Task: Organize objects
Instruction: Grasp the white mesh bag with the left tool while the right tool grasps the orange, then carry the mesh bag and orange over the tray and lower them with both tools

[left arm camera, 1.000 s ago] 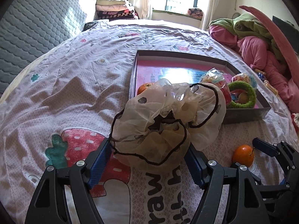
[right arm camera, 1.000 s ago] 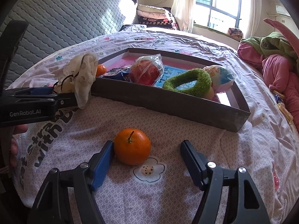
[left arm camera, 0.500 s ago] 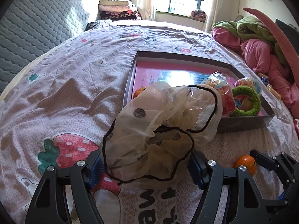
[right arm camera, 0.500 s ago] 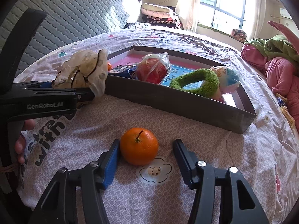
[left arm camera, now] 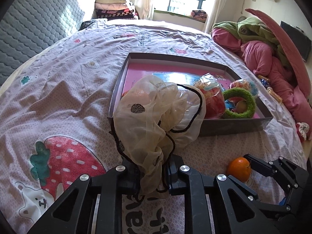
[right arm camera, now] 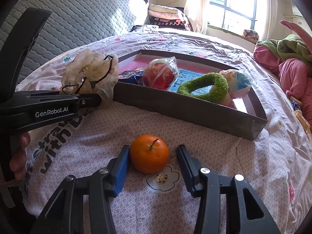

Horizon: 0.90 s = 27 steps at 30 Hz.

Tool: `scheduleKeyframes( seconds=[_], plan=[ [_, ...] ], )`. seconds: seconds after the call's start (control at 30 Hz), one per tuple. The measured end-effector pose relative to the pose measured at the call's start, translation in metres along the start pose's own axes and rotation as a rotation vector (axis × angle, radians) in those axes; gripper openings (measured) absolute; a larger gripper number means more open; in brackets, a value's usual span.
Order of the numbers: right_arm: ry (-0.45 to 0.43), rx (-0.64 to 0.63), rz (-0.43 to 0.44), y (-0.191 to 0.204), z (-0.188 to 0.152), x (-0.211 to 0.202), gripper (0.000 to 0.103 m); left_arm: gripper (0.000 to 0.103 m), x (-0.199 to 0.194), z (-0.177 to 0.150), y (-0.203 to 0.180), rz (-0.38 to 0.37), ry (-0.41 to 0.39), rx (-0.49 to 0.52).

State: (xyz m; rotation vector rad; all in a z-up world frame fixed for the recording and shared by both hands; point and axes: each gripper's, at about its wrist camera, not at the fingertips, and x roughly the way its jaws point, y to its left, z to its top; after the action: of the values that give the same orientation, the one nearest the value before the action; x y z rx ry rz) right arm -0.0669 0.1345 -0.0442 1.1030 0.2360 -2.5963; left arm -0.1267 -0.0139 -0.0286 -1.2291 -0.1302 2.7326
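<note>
Left hand-held gripper [left arm camera: 151,172] clamping mesh bag [left arm camera: 156,120]

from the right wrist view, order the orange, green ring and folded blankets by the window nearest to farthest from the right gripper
1. orange, on the bedsheet between the right gripper fingers.
2. green ring, inside the tray, right of centre.
3. folded blankets, at the far end of the bed beside the headboard.

A cream, black-corded mesh bag [left arm camera: 154,120], bright orange tangerine [right arm camera: 149,153] and green plush ring [right arm camera: 202,86] on a pink strawberry-print bedsheet [left arm camera: 58,101].
</note>
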Motion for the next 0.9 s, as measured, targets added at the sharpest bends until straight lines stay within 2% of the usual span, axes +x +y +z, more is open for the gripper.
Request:
scheduleKeyframes(
  seconds=[0.13, 0.63, 0.9],
  plan=[
    [-0.005, -0.009, 0.007, 0.002, 0.002, -0.002, 0.039, 0.02, -0.009, 0.001, 0.0, -0.016, -0.022, -0.008],
    [-0.053, 0.01, 0.018, -0.006, 0.011, -0.015, 0.039, 0.02, -0.028, 0.011, -0.008, -0.048, -0.084, -0.032],
    [-0.142, 0.019, -0.046, -0.016, 0.029, -0.037, 0.039, 0.02, -0.039, 0.02, -0.024, -0.06, -0.135, -0.02]
  ],
)
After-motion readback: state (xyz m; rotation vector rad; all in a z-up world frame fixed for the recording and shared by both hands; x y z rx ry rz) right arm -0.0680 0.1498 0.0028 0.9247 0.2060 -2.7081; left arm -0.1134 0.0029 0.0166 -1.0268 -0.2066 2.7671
